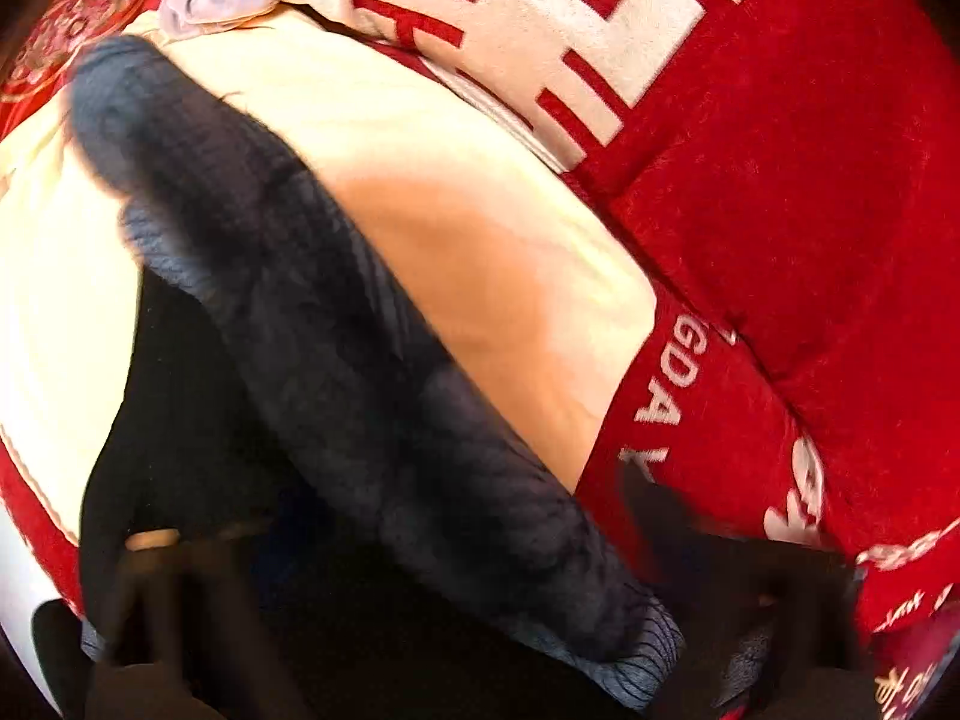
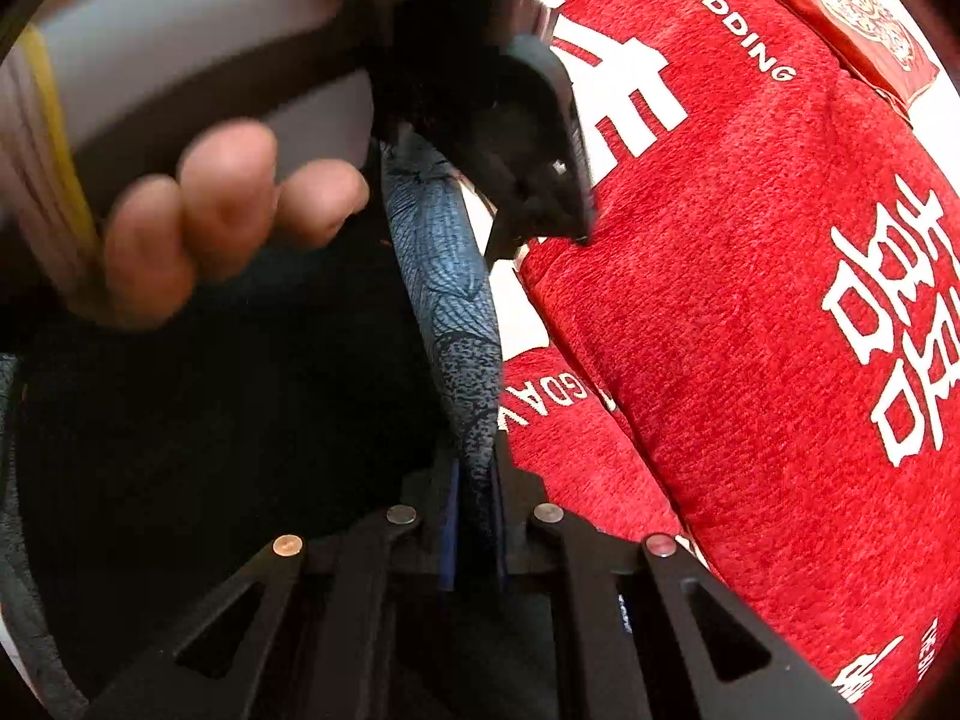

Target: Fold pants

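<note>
Pinching 1 pair of dark blue pants [image 2: 459, 324] over the red bed cover [image 2: 750, 300], right gripper [image 2: 474, 516] is clamped tight. Left gripper [image 1: 420, 630] blurred w/ pants across it; can't tell grip. 1 hand [image 2: 228, 222] visible.

pants [image 2: 456, 312]: blue-grey matt cloth, fine line print; blanket [image 2: 750, 300]: red nubby cloth; right gripper [image 2: 474, 516]: matt black plastic

Your right gripper [image 2: 474, 516] is pinching a blue-grey fold of the pants [image 2: 450, 276], just left of the red cushion [image 2: 720, 312]. Your hand [image 2: 228, 216] is gripping the other gripper [image 2: 540, 180] above that fold, beside the cushion.
</note>
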Available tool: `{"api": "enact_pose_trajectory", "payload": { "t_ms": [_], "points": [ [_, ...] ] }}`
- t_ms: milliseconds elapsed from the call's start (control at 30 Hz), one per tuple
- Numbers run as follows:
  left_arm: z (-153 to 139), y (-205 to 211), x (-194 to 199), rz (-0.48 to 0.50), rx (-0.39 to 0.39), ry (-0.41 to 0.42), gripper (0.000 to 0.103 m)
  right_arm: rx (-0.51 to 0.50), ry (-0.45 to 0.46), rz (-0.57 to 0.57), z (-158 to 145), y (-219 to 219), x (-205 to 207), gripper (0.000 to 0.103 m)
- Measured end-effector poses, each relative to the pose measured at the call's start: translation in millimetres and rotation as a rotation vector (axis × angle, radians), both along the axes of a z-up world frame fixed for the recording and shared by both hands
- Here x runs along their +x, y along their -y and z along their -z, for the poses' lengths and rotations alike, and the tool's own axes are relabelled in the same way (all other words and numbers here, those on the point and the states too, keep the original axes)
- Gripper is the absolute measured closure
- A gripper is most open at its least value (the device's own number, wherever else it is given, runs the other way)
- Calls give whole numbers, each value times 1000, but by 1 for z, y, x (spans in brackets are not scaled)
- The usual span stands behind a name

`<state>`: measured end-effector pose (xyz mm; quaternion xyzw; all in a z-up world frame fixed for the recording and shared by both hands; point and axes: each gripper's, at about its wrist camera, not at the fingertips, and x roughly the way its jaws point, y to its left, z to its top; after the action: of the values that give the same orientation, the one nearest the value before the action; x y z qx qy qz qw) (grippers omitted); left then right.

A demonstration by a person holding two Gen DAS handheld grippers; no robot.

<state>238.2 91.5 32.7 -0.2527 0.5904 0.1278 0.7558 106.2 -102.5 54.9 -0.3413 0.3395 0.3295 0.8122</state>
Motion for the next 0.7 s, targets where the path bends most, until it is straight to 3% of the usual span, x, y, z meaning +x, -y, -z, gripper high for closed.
{"api": "enact_pose_trajectory", "payload": {
  "t_ms": [33,67,233,300,333,367,533,567,600,633,700],
  "points": [
    [3,2,-3,16,6,-17,65,1,-1,1,-1,1,-1,96],
    [5,3,-9,17,6,-23,73,4,1,1,-2,1,-1,96],
    [-9,-1,-47,-1,1,73,86,-2,-3,5,-1,3,-7,93],
    [-12,-3,-56,-8,-5,95,87,12,-28,7,-1,6,1,64],
    [-12,-4,-59,-11,-7,99,87,22,-43,9,-1,9,5,28],
    [-11,-6,-57,-12,-12,100,88,33,-58,12,0,12,13,14],
    [-16,-7,-62,-1,-31,109,88,8,-235,-33,20,25,54,15],
    [-17,-6,-64,6,-29,110,88,-7,-256,-33,26,27,61,25],
    [-18,-6,-66,10,-26,110,88,-11,-281,-31,30,32,67,46],
    [-18,-7,-68,14,-35,108,88,-18,-318,-5,33,37,74,84],
    [-24,-7,-76,12,-32,116,88,60,-385,21,22,47,79,85]
  ]
}}
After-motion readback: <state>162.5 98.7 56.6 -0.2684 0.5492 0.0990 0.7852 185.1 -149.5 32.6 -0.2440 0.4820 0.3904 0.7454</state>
